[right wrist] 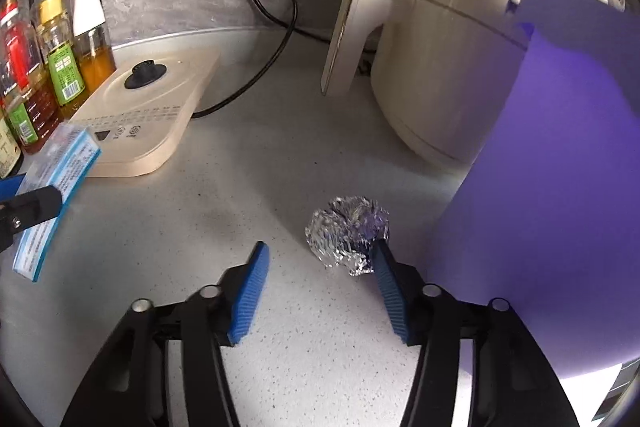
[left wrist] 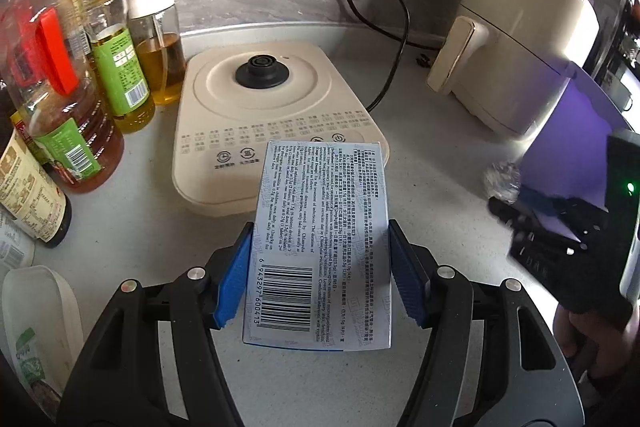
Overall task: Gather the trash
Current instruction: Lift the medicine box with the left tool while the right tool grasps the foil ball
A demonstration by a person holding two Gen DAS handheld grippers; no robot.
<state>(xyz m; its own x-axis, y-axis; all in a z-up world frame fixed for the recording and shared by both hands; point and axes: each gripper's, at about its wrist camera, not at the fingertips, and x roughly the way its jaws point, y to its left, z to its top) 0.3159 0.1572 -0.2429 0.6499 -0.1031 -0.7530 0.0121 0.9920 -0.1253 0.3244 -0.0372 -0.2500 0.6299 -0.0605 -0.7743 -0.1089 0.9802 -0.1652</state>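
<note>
Gripping the box (left wrist: 320, 243), left jaws clamp; right jaws gape, foil ball (right wrist: 347, 233) touching one.

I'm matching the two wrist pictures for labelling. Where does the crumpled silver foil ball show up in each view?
Left wrist view: the crumpled silver foil ball lies at the right edge on the pale countertop, partly hidden behind the right gripper.
Right wrist view: it lies right of centre, against the tip of the gripper's right blue finger.
Shared landmark: the beige appliance base with the black knob.
</note>
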